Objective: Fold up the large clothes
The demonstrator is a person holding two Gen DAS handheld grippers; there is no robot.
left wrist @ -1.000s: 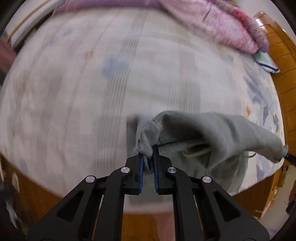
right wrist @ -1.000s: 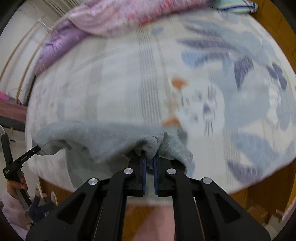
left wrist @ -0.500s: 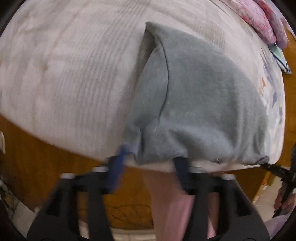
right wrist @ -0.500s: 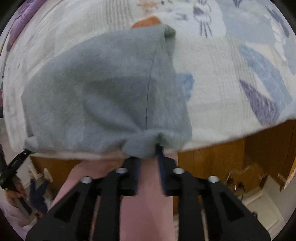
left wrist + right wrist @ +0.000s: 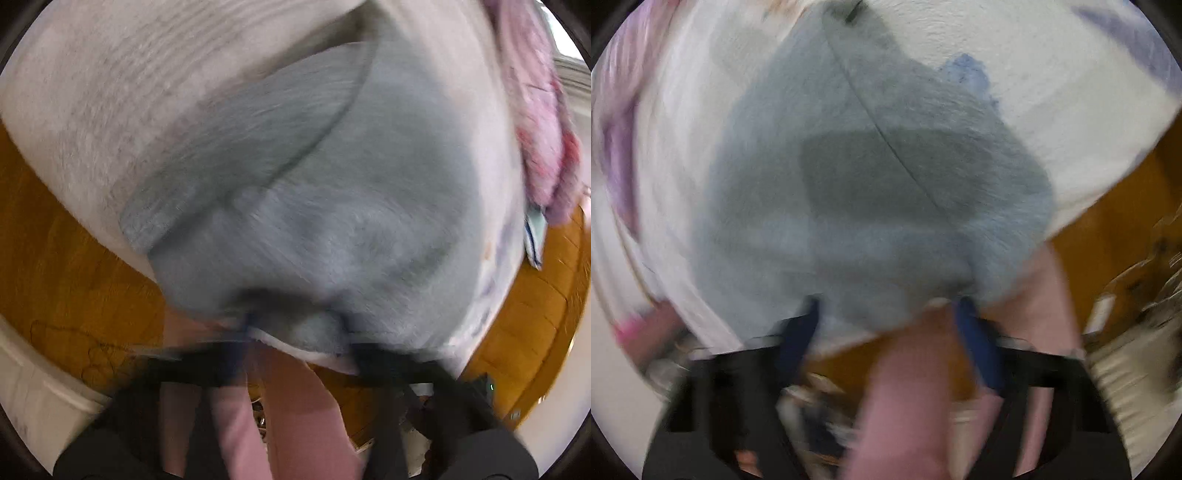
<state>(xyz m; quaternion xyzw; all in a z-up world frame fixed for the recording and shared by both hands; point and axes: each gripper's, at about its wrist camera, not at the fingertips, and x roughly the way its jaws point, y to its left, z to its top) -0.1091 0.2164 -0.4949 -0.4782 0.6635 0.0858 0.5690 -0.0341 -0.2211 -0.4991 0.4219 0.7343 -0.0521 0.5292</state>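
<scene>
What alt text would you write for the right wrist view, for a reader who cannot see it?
A grey fleece garment lies flat on a pale floral bedcover, blurred by motion. Its near edge sits between the blue fingers of the right claw, which stand apart, having just been closing. Pink trouser legs show below.

I count one grey garment (image 5: 332, 177) spread on the bed. One pale printed bedsheet (image 5: 110, 92) under it. One pink and purple blanket (image 5: 535, 110) bunched at the far right. Two grippers: my left gripper (image 5: 299, 343) and my right gripper (image 5: 886, 325), two fingers each. One wooden bed frame (image 5: 55, 277) along the near edge. Blur hides anything smaller.
</scene>
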